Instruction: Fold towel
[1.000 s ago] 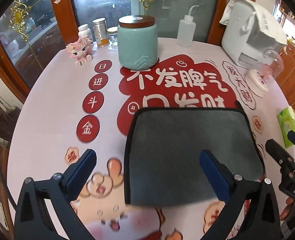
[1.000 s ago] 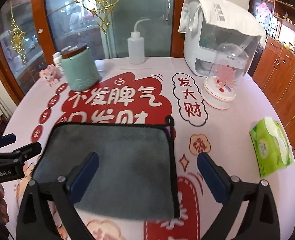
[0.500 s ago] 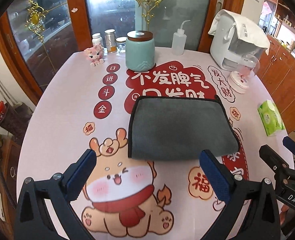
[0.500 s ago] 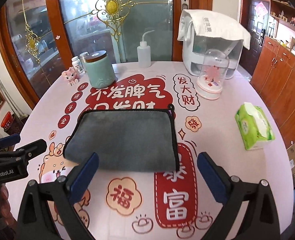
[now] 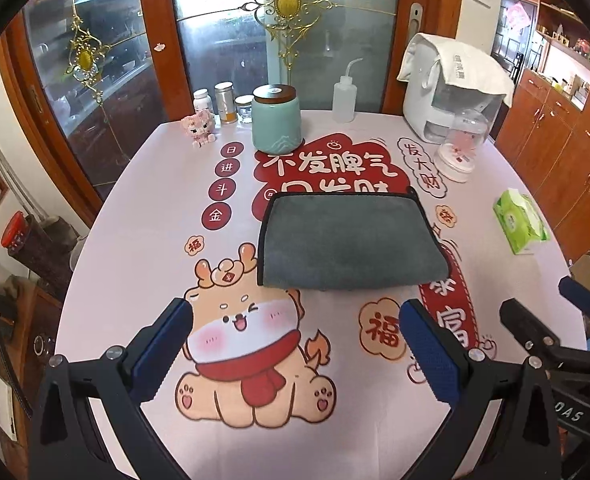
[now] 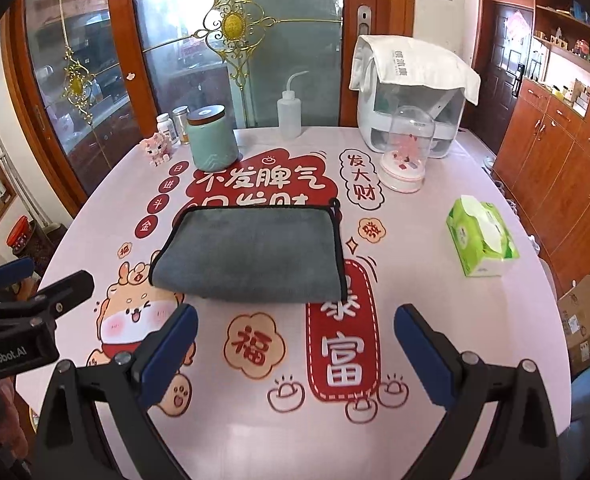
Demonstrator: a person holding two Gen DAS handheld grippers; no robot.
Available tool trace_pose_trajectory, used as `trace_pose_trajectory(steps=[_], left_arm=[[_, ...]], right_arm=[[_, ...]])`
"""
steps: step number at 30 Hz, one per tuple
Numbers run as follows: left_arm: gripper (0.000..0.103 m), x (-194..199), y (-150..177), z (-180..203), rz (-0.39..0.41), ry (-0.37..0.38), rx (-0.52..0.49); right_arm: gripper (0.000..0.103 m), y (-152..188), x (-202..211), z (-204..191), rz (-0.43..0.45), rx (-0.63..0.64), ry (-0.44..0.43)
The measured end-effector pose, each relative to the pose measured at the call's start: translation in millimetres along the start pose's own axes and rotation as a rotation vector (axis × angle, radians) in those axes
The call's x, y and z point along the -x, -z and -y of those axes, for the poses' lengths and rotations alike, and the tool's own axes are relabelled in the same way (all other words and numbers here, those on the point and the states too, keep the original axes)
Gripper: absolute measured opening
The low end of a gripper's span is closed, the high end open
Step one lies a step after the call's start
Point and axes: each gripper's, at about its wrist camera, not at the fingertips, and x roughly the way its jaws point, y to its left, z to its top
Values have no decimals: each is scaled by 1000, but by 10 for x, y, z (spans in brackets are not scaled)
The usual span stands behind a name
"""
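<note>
left hand-held gripper (image 5: 295, 334) spread, right hand-held gripper (image 6: 295, 332) spread

Wood-framed glass doors (image 5: 231, 40), wooden cabinets (image 6: 555, 152)

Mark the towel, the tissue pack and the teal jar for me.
towel (image 6: 251, 252): right wrist view, middle of its grey top face.
tissue pack (image 6: 481, 242): right wrist view, its green top.
teal jar (image 5: 277, 124): left wrist view, front of its body.
</note>
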Motion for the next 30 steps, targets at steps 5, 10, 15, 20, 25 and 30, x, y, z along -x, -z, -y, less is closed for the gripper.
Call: trace_pose_trajectory(steps=[5, 10, 15, 20, 25, 30], left_arm=[[102, 273, 118, -21, 21, -7, 7], [102, 455, 268, -32, 20, -19, 18], [102, 602, 435, -8, 22, -38, 31], [102, 720, 564, 45, 29, -41, 29], [102, 809, 641, 79, 42, -42, 30], [102, 867, 730, 67, 45, -45, 47]], right_arm=[[99, 141, 229, 1, 1, -27, 27], [99, 227, 431, -10, 10, -29, 15], [99, 329, 595, -17, 30, -26, 14], [99, 404, 723, -23, 59, -20, 17], [99, 469, 854, -44, 94, -11, 19], [99, 546, 925, -30, 93, -24, 6]])
